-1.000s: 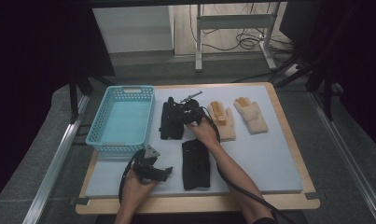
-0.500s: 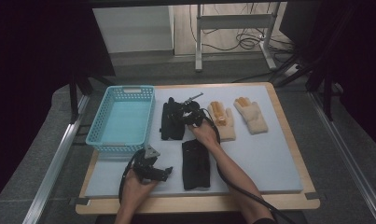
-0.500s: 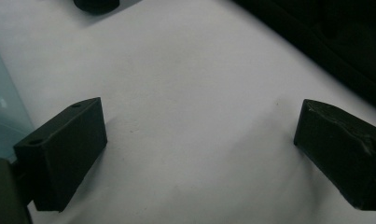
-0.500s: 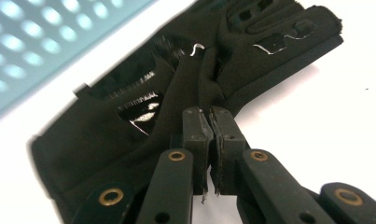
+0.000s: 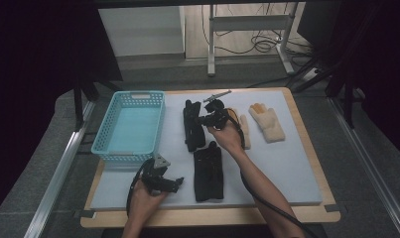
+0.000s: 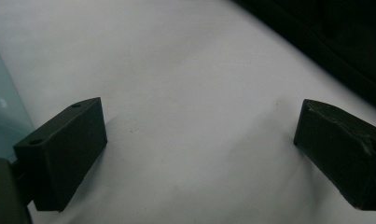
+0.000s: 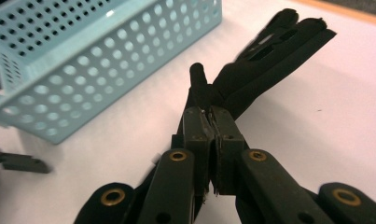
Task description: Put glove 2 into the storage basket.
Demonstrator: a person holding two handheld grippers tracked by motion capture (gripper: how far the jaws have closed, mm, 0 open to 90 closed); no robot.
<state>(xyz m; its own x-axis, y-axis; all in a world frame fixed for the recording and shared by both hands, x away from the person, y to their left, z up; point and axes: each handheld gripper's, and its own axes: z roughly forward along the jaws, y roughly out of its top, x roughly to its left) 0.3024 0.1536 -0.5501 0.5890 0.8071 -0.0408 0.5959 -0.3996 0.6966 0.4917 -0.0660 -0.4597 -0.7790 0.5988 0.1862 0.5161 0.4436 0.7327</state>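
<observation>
Two black gloves lie on the pale mat (image 5: 287, 163). My right gripper (image 5: 207, 119) is shut on the far black glove (image 5: 191, 130), at the end nearest the hand. In the right gripper view the jaws (image 7: 212, 116) pinch that glove (image 7: 265, 60), which stretches away from them above the mat. The second black glove (image 5: 208, 168) lies flat nearer the front. My left gripper (image 5: 176, 183) rests low over the mat at the front left. Its jaws stand open with nothing between them (image 6: 199, 149).
A light blue perforated basket (image 5: 102, 144) stands at the left of the mat and looks empty; its wall (image 7: 83, 88) is close beside the held glove. Two tan gloves (image 5: 267, 121) (image 5: 244, 130) lie at the back right. A wooden table edge (image 5: 212, 215) frames the mat.
My right hand has risen a little and drifted right with the black glove's end in its jaws. The left hand has kept still.
</observation>
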